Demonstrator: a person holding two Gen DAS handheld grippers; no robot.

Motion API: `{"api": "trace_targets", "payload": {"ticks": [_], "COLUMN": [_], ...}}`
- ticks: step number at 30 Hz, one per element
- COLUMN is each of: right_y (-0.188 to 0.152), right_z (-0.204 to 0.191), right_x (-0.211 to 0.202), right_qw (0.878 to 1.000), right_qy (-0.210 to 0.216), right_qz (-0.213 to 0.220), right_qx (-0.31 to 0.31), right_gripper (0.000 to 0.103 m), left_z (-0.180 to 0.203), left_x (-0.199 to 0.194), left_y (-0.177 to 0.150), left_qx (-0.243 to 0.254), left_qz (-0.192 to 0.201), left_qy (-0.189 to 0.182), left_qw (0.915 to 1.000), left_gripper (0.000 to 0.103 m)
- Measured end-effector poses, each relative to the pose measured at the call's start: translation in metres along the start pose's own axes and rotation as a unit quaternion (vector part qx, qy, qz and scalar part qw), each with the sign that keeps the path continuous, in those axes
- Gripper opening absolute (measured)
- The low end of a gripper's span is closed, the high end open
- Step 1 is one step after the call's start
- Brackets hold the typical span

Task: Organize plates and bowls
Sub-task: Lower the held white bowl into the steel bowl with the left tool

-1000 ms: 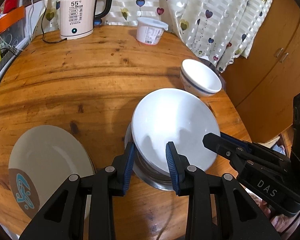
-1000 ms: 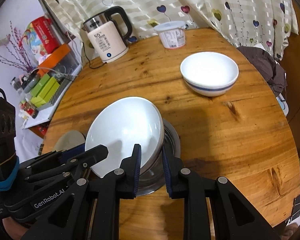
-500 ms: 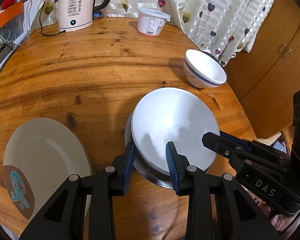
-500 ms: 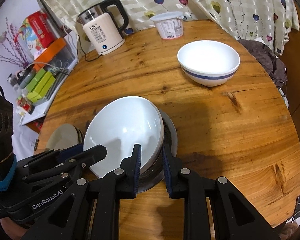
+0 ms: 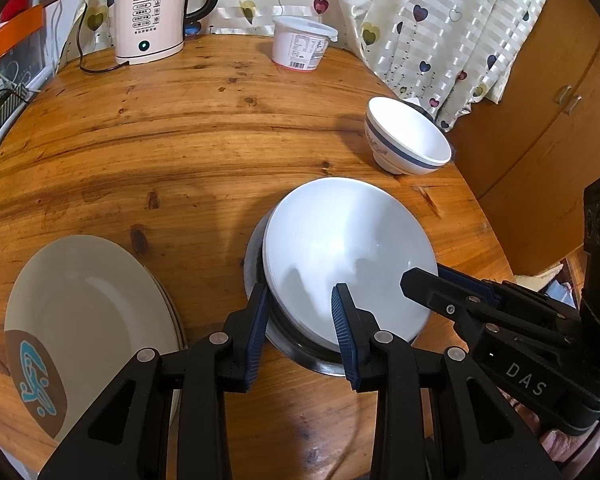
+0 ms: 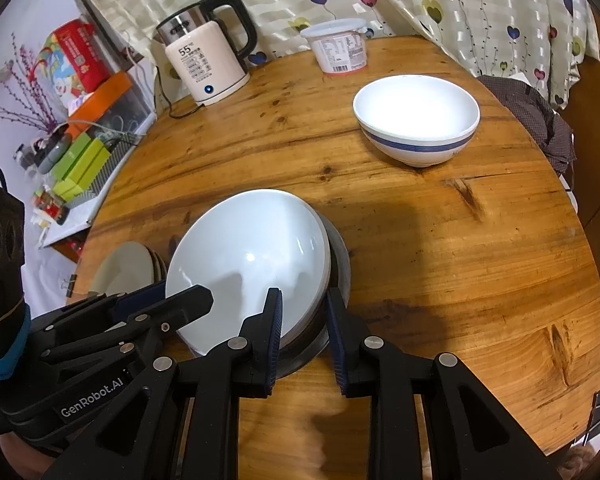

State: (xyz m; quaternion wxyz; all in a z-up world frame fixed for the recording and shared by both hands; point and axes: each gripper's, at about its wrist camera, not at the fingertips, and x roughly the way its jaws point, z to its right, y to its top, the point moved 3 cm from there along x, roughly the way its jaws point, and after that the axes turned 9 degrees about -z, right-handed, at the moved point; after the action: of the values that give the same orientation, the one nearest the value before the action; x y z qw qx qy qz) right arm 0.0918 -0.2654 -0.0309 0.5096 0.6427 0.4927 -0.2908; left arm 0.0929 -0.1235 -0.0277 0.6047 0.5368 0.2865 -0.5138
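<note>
Tools both straddle the near rim of the white bowl (image 5: 348,256): left tool (image 5: 300,308) partly open, pads loose around its left edge; right tool (image 6: 303,312) jaws just widened, right edge between them. Bowl sits nested in the steel bowl (image 5: 256,264). Beyond it, right, the blue-striped bowl (image 6: 416,120); plates (image 5: 88,312) lie left.

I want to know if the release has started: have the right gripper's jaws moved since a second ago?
Yes. The right gripper has just been opening slightly, its pads spreading from the white bowl rim between them.
</note>
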Motion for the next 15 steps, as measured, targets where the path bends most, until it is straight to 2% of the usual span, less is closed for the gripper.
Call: {"api": "trace_targets", "payload": {"ticks": [15], "right_y": [-0.0021], "right_z": [-0.0017], "right_x": [-0.0062], "right_qw": [1.000], "right_qy": [-0.004], "right_qz": [0.008], "right_qx": [-0.008], "right_gripper": [0.024], "left_z": [0.0001], "left_x": [-0.0027], "left_y": [-0.0018], "left_qx": [-0.005], "left_qz": [0.004], "left_qy": [-0.006], "left_qw": [1.0000], "left_gripper": [0.034]}}
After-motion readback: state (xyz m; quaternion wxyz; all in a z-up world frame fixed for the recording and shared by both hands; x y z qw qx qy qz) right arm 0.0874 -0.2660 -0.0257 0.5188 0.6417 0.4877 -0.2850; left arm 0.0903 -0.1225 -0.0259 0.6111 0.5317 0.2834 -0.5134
